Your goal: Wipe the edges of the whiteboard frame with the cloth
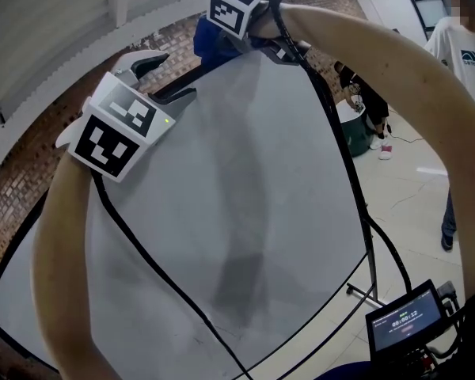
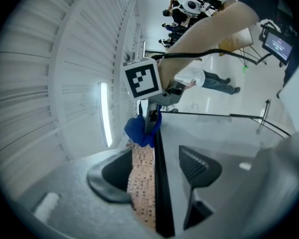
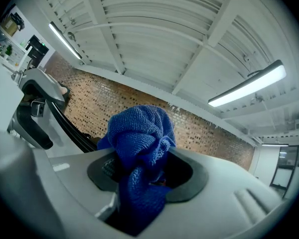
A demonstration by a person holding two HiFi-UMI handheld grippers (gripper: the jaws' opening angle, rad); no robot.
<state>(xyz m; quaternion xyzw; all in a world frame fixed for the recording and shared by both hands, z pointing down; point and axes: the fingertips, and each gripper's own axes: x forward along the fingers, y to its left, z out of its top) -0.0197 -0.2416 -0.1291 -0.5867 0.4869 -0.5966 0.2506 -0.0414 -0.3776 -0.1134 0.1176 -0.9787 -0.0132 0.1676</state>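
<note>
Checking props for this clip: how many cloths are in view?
1: a blue cloth, gripped by the right tool, against the whiteboard at its frame edge. Another could be hidden behind the board.

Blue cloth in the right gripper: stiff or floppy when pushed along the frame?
Likely floppy: the cloth bunches in soft folds in the right gripper. Probably light, as it holds that bunch unsupported. Its nubby weave should drag, not slip, on the frame.

We have the whiteboard frame (image 2: 162,193) running between our left tongs (image 2: 154,176), one jaw on each side. Ahead of them on that edge sits the cloth (image 3: 139,133), in our right tongs (image 3: 147,173).
</note>
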